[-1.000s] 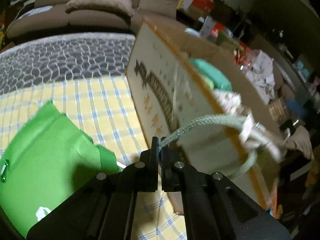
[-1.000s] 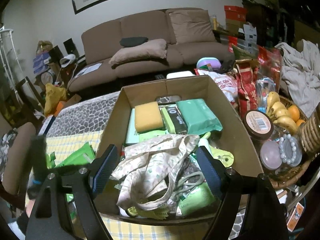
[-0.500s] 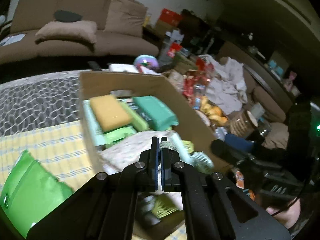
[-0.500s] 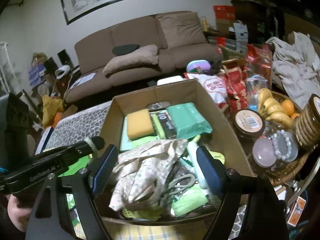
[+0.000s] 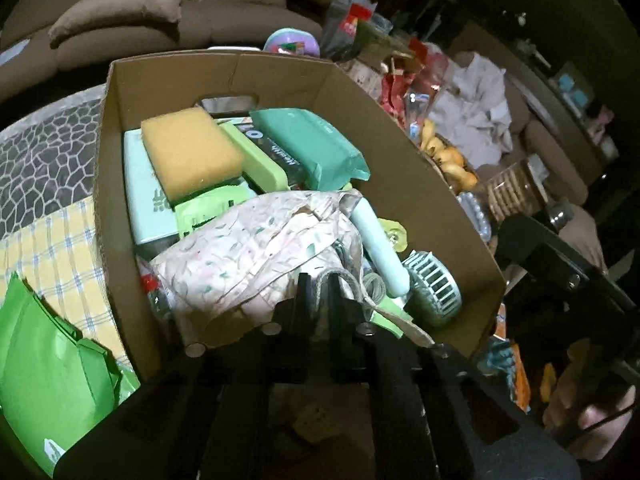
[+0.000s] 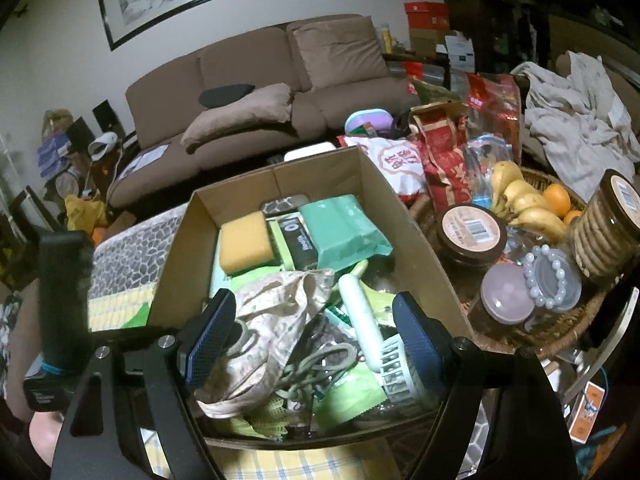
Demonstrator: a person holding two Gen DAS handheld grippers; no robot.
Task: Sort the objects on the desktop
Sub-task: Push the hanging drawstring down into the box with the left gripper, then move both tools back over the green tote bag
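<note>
Left gripper opening over the cloth bag, near side of the cardboard box; cord maybe between the jaws, hard to tell. Could snag and pull the bag out. Right gripper spread wide, holding nothing.

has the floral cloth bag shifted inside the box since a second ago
Yes. In the right wrist view the floral cloth bag now slumps nearer the cardboard box's left wall, its rope handle dropped inside the box.
</note>
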